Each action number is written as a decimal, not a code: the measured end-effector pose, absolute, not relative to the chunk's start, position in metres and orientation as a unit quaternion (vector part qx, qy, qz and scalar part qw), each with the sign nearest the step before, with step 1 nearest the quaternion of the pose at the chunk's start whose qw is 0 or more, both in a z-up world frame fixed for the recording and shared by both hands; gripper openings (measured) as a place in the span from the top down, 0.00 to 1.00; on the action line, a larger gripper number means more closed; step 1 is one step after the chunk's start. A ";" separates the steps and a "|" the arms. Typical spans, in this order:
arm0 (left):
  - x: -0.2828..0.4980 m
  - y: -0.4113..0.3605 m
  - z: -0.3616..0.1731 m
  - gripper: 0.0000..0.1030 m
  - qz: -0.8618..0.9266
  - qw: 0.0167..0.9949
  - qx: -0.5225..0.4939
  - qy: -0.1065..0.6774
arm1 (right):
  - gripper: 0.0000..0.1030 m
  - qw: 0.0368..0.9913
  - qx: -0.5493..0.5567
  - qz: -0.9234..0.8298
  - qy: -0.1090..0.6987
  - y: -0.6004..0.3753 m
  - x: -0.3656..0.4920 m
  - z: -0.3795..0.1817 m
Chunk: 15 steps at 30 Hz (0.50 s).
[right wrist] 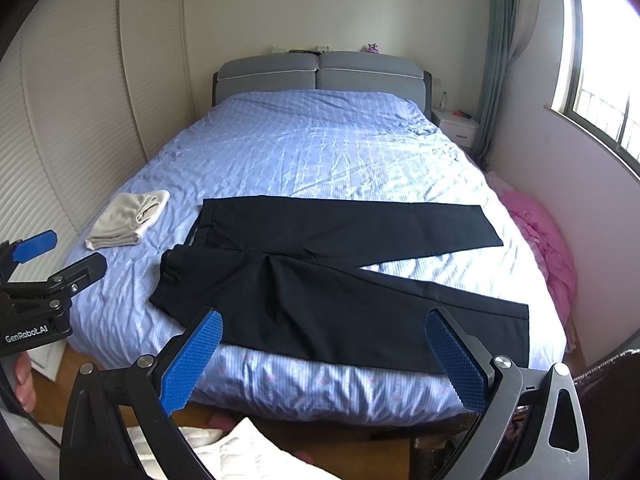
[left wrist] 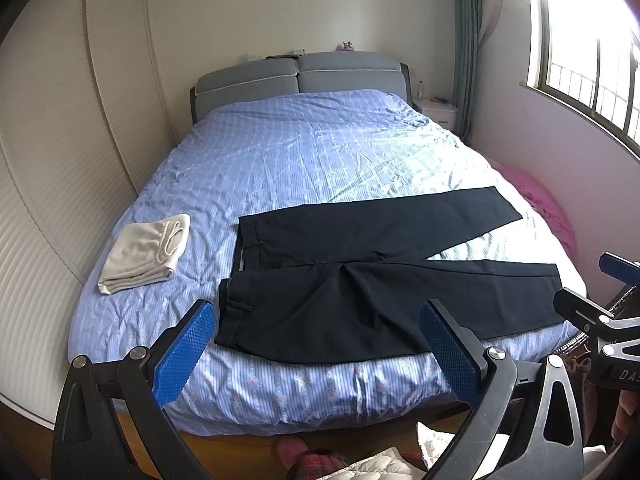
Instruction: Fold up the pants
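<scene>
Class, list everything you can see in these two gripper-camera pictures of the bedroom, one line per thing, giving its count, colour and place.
dark pants: one, navy-black, spread flat at the foot of the bed, waistband to the left, legs apart
folded cloth: one, cream, on the bed left of the pants
bed cover: one, light blue patterned, over the whole bed
headboard: one, grey, two cushions, at the far wall
nightstand: one, white, right of the headboard, a bottle on top
pink bedding: one heap, between bed and window wall
curtain: one, grey-green, far right corner
window: one, barred, right wall
wardrobe doors: white, ribbed, left wall
left gripper: blue pads, open
right gripper: blue pads, open
</scene>
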State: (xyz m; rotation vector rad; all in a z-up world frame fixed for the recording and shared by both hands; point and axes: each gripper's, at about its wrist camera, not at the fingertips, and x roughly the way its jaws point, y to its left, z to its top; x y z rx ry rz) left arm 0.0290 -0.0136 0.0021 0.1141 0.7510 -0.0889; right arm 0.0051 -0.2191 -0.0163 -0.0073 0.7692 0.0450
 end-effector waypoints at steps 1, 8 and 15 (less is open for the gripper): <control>0.029 -0.014 0.002 0.00 -0.043 0.928 0.056 0.367 | 0.00 0.927 -0.003 0.022 0.375 -0.220 0.005 -0.016; 0.028 -0.014 0.000 0.00 -0.047 0.926 0.054 0.370 | 0.00 0.926 -0.003 0.023 0.376 -0.219 0.006 -0.016; 0.024 -0.013 0.001 0.00 -0.045 0.929 0.057 0.363 | 0.00 0.926 -0.003 0.023 0.376 -0.219 0.006 -0.016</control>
